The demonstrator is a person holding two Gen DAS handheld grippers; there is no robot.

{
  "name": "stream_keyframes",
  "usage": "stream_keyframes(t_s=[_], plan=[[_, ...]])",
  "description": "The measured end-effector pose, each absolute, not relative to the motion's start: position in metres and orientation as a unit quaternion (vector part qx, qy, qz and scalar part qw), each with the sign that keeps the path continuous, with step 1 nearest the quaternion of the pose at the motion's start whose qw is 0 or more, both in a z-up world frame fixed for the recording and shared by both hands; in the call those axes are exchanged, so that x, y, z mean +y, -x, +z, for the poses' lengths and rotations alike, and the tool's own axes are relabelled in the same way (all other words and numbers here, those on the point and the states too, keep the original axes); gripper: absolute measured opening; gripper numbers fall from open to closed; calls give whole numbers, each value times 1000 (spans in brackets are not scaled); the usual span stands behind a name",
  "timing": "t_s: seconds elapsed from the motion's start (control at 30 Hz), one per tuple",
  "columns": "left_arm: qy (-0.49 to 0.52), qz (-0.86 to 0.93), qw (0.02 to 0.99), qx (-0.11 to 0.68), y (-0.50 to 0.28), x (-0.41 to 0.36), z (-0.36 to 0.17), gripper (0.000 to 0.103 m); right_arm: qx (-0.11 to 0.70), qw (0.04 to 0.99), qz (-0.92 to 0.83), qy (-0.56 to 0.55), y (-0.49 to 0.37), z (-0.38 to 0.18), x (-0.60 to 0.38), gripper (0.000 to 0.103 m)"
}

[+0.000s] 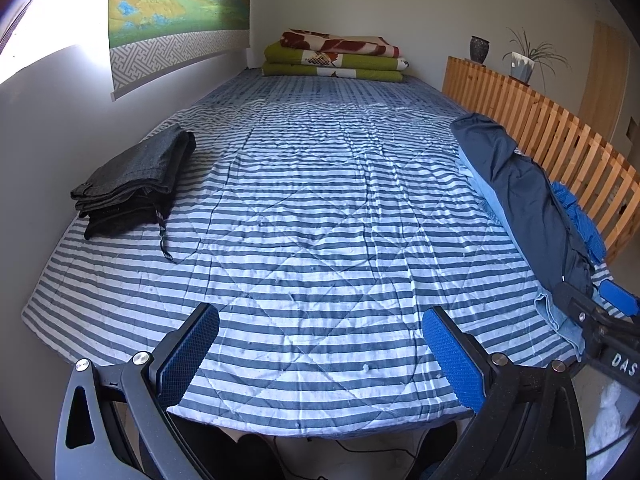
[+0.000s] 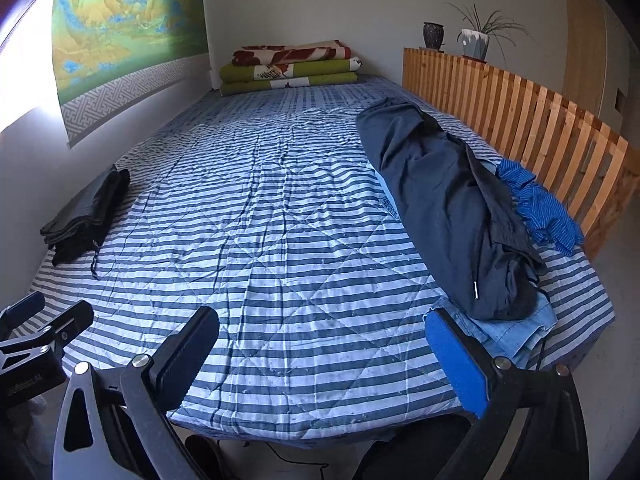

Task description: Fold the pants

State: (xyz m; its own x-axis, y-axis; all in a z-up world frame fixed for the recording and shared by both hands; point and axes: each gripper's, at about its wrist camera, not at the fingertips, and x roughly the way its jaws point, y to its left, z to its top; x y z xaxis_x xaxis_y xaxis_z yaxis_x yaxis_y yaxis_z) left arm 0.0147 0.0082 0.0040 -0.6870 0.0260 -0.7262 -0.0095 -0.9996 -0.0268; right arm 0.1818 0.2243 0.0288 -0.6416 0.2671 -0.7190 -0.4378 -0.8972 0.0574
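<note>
Two grippers, left gripper [image 1: 320, 354] and right gripper [image 2: 322, 354], hover wide open, empty, over the near bed [image 1: 320, 200]. Navy pants [image 2: 452, 208] lie heaped right: soft, floppy, probably light; pinch the waistband.

We saw dark navy pants [image 2: 448, 208] lying in a long, crumpled heap along the right side of the bed, near the wooden slats. They were not folded at all. A thin white cord tip hung near their front end. They rested on top of some light blue jeans [image 2: 508, 332] (only the front end poked out). On the far left side, by the wall, sat a neat stack of folded dark pants [image 1: 132, 184], grey on top and black under it, with a thin string trailing off the front.
</note>
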Motion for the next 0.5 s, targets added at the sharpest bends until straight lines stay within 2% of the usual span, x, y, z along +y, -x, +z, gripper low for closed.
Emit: stream_keyframes(t_s=[0.23,0.33,0.5], plan=[[399,917,17,-3,-1,15,2,103,125,213,888,388,-174,21,266,90],[404,915,23,-2,6,17,0,103,137,209,885,394,-167,20,289,82],[404,914,30,9,21,24,0,103,164,216,873,406,-151,21,345,62]])
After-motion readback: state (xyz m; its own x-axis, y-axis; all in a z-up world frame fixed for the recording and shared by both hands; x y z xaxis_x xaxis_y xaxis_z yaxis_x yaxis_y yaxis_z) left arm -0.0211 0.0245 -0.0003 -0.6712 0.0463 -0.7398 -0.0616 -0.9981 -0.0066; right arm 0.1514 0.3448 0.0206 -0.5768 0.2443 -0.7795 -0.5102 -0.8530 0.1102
